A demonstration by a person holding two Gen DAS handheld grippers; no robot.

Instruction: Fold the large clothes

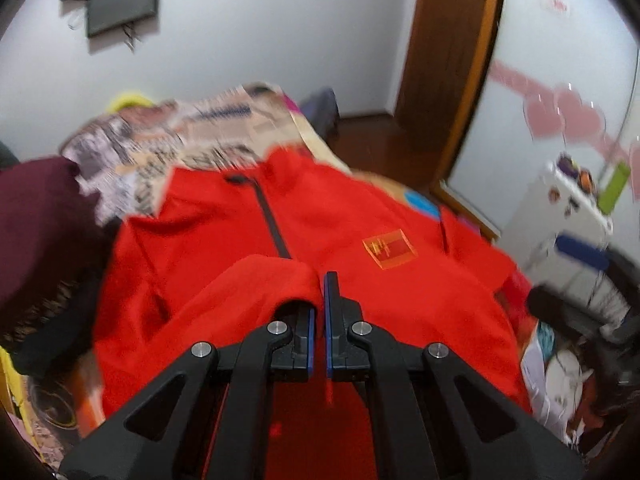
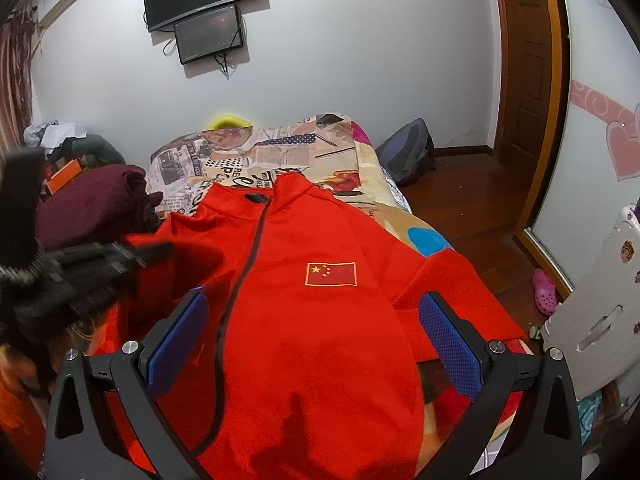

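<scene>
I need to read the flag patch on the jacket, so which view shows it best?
The right wrist view: the flag patch on the red jacket is sharp there, with yellow stars and border readable. In the left wrist view the flag patch is motion-blurred, just an orange-edged rectangle.

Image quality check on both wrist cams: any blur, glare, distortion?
Left wrist view: heavy motion blur, the bedspread and the flag patch smeared, while the left gripper stays sharp. Right wrist view: mostly crisp on the jacket and the right gripper; only the left gripper at the left edge is blurred. Both show fisheye bending and dark corners; no strong glare.
</scene>
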